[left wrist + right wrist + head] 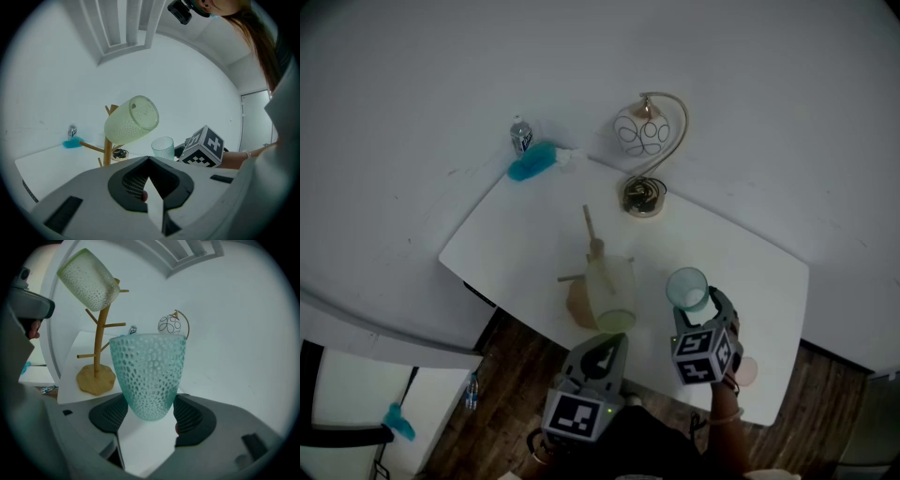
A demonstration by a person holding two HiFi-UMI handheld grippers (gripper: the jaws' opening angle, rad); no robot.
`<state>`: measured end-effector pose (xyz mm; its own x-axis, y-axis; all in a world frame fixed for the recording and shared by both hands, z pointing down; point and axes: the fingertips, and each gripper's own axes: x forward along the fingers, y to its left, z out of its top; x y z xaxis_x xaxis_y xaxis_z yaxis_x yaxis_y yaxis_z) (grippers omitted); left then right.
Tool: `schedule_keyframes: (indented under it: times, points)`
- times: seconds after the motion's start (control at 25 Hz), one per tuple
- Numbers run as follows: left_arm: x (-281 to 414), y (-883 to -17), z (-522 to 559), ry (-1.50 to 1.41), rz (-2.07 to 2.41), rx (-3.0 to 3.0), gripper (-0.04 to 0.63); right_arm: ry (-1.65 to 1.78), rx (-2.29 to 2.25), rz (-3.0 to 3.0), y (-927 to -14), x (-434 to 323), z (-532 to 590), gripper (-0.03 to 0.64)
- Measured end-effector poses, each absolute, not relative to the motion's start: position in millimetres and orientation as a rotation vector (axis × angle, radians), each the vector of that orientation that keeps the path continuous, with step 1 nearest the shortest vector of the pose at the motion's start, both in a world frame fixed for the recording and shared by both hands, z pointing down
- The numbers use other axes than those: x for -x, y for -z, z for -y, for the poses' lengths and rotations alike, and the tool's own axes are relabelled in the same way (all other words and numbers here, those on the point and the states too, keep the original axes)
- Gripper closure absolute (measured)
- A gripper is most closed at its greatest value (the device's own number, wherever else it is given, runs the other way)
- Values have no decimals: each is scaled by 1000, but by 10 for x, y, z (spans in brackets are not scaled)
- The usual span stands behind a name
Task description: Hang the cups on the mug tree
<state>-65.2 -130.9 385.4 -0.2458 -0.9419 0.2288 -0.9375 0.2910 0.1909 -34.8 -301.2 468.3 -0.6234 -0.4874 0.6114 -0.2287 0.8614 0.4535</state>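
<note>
A wooden mug tree [592, 246] stands near the front middle of the white table [525, 234]. A pale green dotted cup [611, 294] hangs tilted on one of its branches, and it also shows in the left gripper view [131, 120] and the right gripper view [89, 284]. My right gripper [694, 306] is shut on the base of a teal dotted cup [148, 373], held upright to the right of the tree [97, 357]. Just in front of the tree, my left gripper [605, 354] is shut with nothing in it [149, 161].
A white patterned ball on a curved gold stand [643, 133] sits at the table's far edge. A blue object [531, 163] and a small bottle [520, 134] lie at the far left corner. Dark wooden floor [502, 375] shows below the table's front edge.
</note>
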Motion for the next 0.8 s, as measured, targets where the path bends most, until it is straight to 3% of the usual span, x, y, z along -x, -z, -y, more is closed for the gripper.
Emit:
schedule_keyframes:
  times: [0.8]
  points:
    - [832,-3880,1100,62,2325,-1617,595,918,-429,2110,-4576,937,3052,302]
